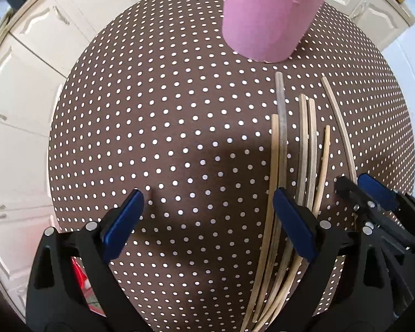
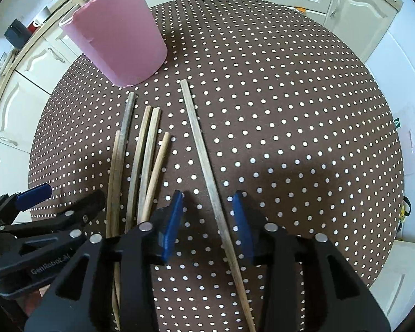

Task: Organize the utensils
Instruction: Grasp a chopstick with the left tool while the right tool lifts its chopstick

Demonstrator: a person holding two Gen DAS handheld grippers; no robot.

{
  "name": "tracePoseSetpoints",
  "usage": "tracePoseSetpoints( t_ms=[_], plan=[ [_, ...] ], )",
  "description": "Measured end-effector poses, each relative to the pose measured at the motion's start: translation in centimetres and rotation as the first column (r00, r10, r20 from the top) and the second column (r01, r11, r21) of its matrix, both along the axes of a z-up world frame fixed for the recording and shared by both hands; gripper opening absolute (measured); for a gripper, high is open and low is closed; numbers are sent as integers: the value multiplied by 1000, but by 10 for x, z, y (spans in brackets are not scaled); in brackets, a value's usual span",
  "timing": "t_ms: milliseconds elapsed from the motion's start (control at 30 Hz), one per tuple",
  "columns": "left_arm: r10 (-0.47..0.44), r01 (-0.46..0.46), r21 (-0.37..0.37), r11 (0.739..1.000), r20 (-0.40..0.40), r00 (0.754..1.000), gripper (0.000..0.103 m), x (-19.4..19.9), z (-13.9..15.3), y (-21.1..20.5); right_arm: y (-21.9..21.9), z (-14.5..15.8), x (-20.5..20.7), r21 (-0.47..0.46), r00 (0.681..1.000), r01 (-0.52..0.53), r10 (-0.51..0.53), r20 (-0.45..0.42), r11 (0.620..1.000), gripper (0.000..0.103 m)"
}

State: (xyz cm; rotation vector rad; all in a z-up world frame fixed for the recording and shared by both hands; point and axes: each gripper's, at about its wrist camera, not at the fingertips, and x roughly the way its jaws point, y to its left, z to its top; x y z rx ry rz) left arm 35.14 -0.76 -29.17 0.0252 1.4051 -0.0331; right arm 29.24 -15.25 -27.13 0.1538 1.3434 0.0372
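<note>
Now, my right gripper [image 2: 207, 221] hangs nose-down over the lone chopstick [image 2: 207, 177], jaws parted on either side of it and not pressing, so the stick lies free on the dotted tablecloth [image 2: 290, 96]. To do this well I judge I should sink until both pads flank the wood near its middle, close squarely across it, and lift without dragging it into the others. My left gripper [image 1: 207, 221] gapes wide over bare cloth, holding nothing, its right pad over the loose bundle of chopsticks [image 1: 304, 144] (five, I think, thin and pale, one greyer, roughly parallel and some touching). The lone stick lies just right of that bundle, its far tip angled toward the pink cup [image 2: 116, 36], which stands upright beyond and already has sticks in it.
</note>
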Motion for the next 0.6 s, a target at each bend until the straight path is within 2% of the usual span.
tracePoseSetpoints(
  t_ms=[267, 467, 600],
  plan=[
    [27, -29, -50, 998, -45, 999, 92, -6, -9, 12, 5, 0, 1, -18, 1000, -10, 10, -4, 1000, 39],
    [24, -27, -65, 998, -53, 998, 92, 12, -13, 5, 5, -1, 4, -21, 1000, -5, 5, -6, 1000, 40],
    [15, -19, -68, 998, -54, 998, 92, -1, -10, 11, 3, 0, 5, -27, 1000, -8, 8, -16, 1000, 40]
  ],
)
